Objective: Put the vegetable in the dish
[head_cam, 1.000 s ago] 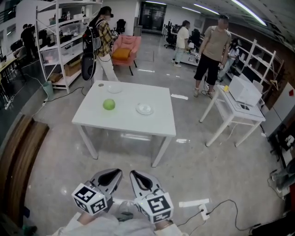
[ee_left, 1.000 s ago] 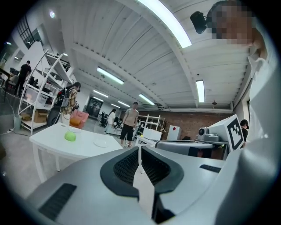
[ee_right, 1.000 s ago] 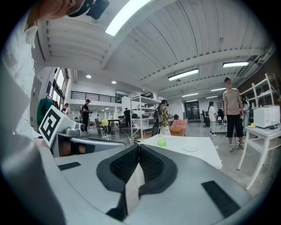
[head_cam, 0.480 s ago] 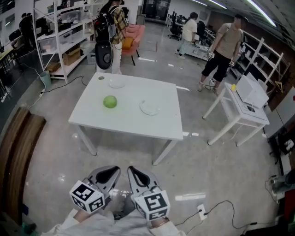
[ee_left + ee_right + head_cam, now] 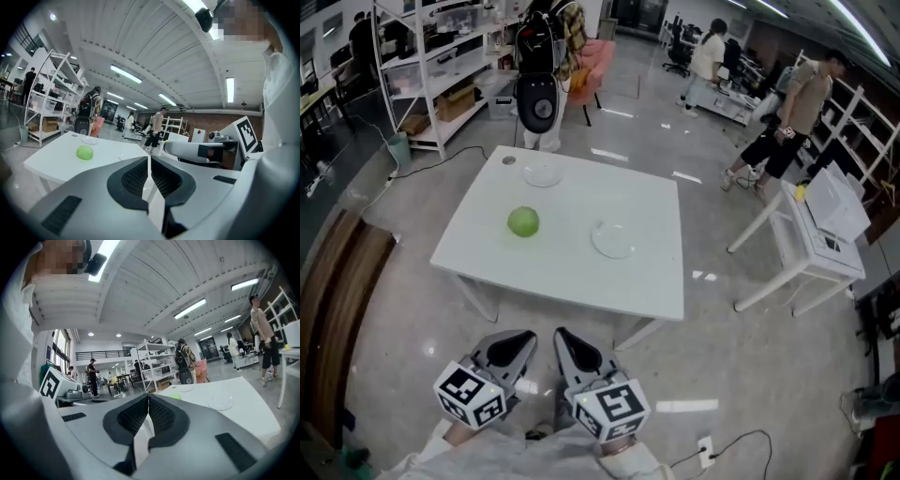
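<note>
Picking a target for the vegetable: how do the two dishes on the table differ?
The far dish sits by the table's back edge; the near dish lies mid-table. The far dish is beyond the green vegetable; the near dish is to its right. Both look clear, shallow and empty.

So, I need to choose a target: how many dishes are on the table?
2. One clear dish lies right of the green vegetable; the other dish sits near the far edge of the table, beyond the vegetable. None appears hidden.
</note>
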